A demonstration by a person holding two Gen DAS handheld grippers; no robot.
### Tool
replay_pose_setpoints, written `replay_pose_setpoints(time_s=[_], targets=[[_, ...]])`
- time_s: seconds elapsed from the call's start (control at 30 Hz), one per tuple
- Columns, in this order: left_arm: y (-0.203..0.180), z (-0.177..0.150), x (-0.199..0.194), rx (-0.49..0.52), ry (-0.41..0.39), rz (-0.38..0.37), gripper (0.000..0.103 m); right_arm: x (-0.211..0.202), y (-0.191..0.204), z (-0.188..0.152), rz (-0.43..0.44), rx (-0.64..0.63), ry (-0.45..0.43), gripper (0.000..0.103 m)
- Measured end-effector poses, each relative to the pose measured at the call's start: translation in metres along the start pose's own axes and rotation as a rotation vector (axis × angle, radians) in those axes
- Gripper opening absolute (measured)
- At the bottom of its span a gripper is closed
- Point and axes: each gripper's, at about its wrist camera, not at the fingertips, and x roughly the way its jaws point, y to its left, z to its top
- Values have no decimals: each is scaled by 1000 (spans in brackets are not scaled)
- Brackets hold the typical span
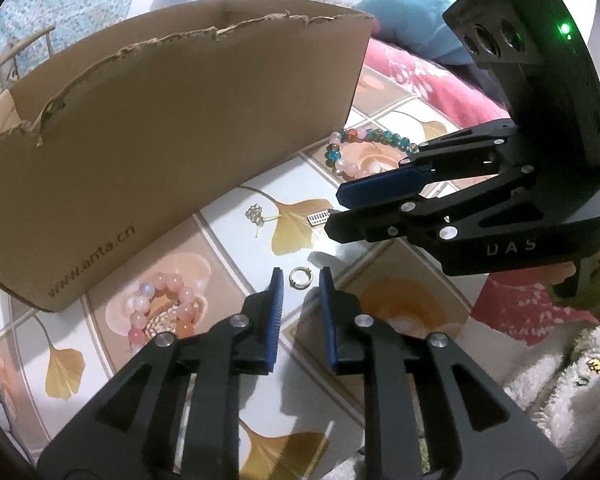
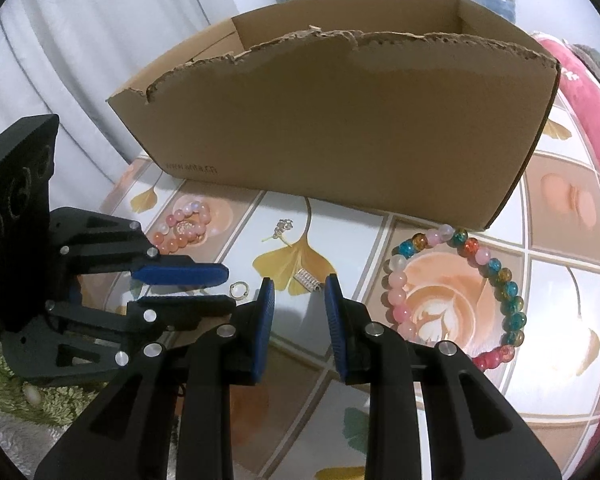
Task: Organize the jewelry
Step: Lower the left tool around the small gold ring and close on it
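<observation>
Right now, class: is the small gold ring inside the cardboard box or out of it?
Out. The gold ring lies on the tablecloth before the cardboard box, between the left tool's open fingers.

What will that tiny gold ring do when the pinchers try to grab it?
The ring lies flat on the glossy table between the open left gripper, so it will probably skid rather than lift cleanly. It looks thin and hard, so the pads may struggle to catch its edge. Tipped upright, it could roll away.

My left camera looks low and close along its fingers toward the cardboard box (image 1: 172, 120). My right one faces that box (image 2: 340, 128) too; both share the small ring (image 1: 299, 278) (image 2: 237, 290) and patterned tabletop (image 1: 236, 220) (image 2: 560, 280)
</observation>
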Motion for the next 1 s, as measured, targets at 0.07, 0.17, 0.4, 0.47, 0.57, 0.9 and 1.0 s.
replay_pose_setpoints(time_s=[0.07, 0.17, 0.4, 0.47, 0.57, 0.9, 1.0], targets=[[-1, 0, 1, 13, 2, 10, 17, 0, -1, 0, 2, 2, -3, 26], [-4, 2, 3, 30, 3, 23, 17, -1, -3, 0, 4, 5, -6, 26], [-8, 2, 3, 76, 13, 51, 17, -1, -6, -1, 8, 13, -12, 26], [-9, 2, 4, 85, 16, 55, 16, -1, -6, -1, 9, 13, -12, 26], [-9, 3, 4, 83, 19, 65, 10, -1, -6, -1, 11, 13, -11, 26], [-7, 3, 4, 79, 15, 65, 10, -1, -6, -1, 7, 12, -7, 26], [-6, 2, 3, 77, 13, 64, 9, -1, -5, 0, 5, 0, -5, 26]])
